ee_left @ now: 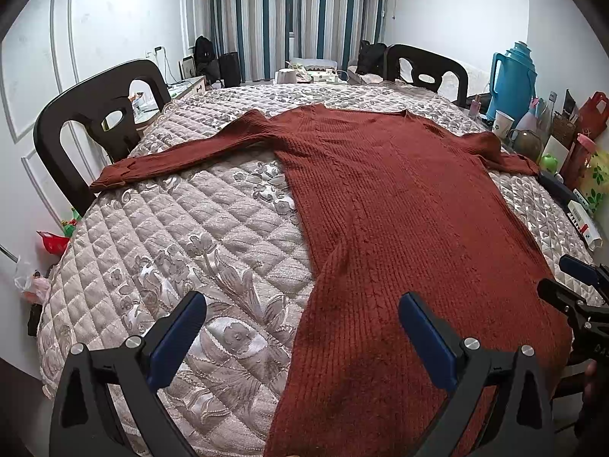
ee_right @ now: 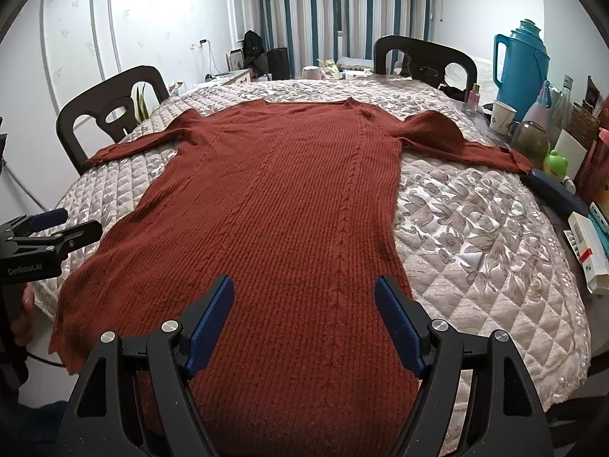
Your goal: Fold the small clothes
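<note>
The sweater (ee_right: 289, 198) lies flat on the quilt (ee_right: 475, 236), sleeves spread toward both side edges. Left gripper (ee_left: 302, 337) and right gripper (ee_right: 304, 320) are released above its hem, grasping nothing.

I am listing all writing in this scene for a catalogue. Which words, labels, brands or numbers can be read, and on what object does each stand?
"GenRobot.AI": white letters on the black body of the left gripper, seen from the right wrist view.
"DA": cut-off white letters on the black body of the right gripper, seen from the left wrist view.
White and red cardboard box: print too small to read.
White paper cup: green mark, unreadable.
</note>
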Motion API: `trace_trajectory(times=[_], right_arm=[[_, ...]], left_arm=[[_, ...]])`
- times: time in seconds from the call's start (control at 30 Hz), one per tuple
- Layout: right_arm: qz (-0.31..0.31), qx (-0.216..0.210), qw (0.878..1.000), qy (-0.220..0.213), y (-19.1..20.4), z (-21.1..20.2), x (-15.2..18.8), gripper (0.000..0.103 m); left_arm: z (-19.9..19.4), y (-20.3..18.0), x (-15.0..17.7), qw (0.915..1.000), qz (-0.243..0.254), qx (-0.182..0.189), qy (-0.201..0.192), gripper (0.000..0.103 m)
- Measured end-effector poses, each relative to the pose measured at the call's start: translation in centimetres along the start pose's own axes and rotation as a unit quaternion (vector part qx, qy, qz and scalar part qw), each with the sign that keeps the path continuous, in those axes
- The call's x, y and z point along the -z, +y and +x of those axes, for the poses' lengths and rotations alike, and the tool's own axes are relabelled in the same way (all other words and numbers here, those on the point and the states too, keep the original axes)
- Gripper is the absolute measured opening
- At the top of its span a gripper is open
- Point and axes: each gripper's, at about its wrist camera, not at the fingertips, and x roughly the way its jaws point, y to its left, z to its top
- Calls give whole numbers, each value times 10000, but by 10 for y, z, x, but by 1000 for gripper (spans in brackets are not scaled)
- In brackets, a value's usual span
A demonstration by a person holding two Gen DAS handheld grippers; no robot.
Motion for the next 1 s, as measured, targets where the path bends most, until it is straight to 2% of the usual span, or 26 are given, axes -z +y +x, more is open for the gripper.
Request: trace_trajectory(times=[1.0], right_arm=[[3, 36, 10000, 23, -4, 1, -2, 76]], left_arm=[[5, 3, 2, 9999, -21, 65, 79, 103]])
